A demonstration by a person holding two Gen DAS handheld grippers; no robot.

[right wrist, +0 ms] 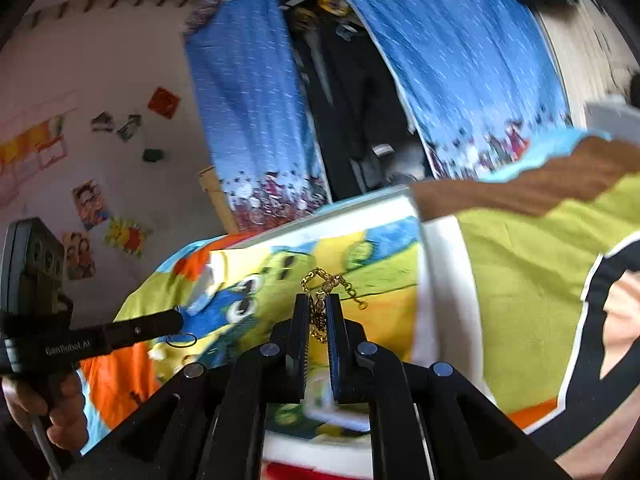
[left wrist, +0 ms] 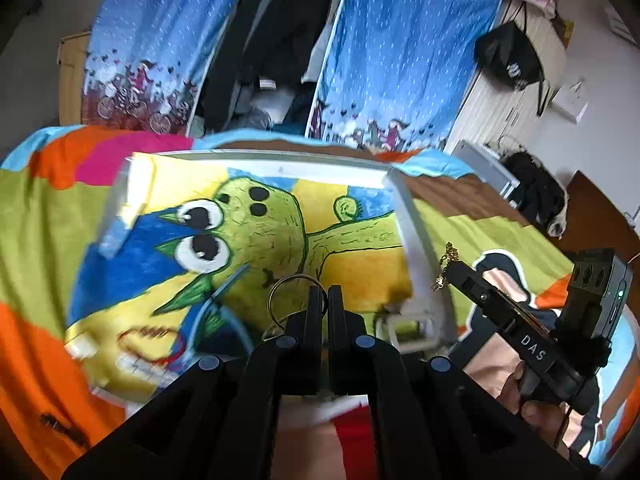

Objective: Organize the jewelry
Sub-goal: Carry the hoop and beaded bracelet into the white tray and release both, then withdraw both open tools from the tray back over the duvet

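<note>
Where jaws pinch: gold chain (right wrist: 320, 300) in right hand-held gripper (right wrist: 319, 312), seemingly dangling.

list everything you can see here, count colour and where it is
gold chain: one, gold, pinched between the right fingers, its free end dangling above the tray
ring: one thin metal hoop, nipped at the tips of the left fingers
tray: one, white-rimmed and clear, on the bed, cartoon print showing through its floor
bedspread: one, green, orange, pink and yellow cartoon print, under the tray
curtains: two, blue with white flecks, behind the bed
black bag: one, hanging at the right wall
posters: several, mixed colours, on the white wall
left gripper: one, black, shut on the ring
right gripper: one, black, shut on the chain
hand: one, holding the right gripper's handle
</note>
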